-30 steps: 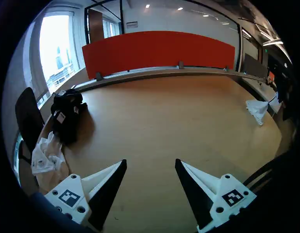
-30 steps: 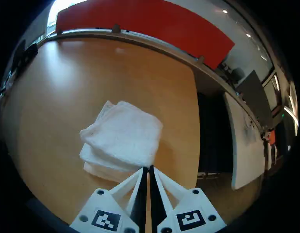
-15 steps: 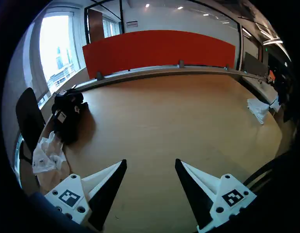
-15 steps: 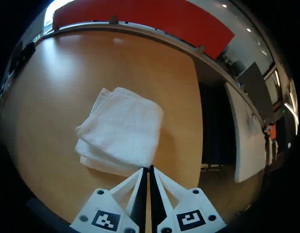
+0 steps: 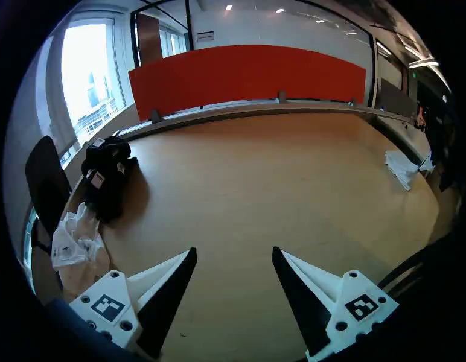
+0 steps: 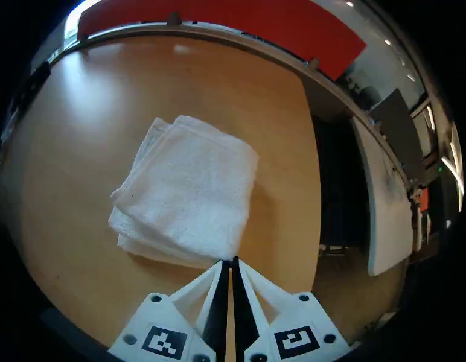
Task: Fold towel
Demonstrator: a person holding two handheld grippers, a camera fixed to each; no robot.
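Bright daylit office, both frames sharp, heavy fisheye bend.
Left gripper view: window (image 5: 88,90) beyond the table's (image 5: 263,181) left end is blown out white. Ceiling lights (image 5: 278,11) show as small spots above the table's far side, and the black bag (image 5: 106,175) throws a soft shadow onto the table. Right gripper view: pale glare patch at the table's far-left corner. Towel (image 6: 185,193) texture is crisp, with a faint shadow on the table along the towel's right edge. Table edges and red partition (image 5: 245,72) curve and darken toward the rim.
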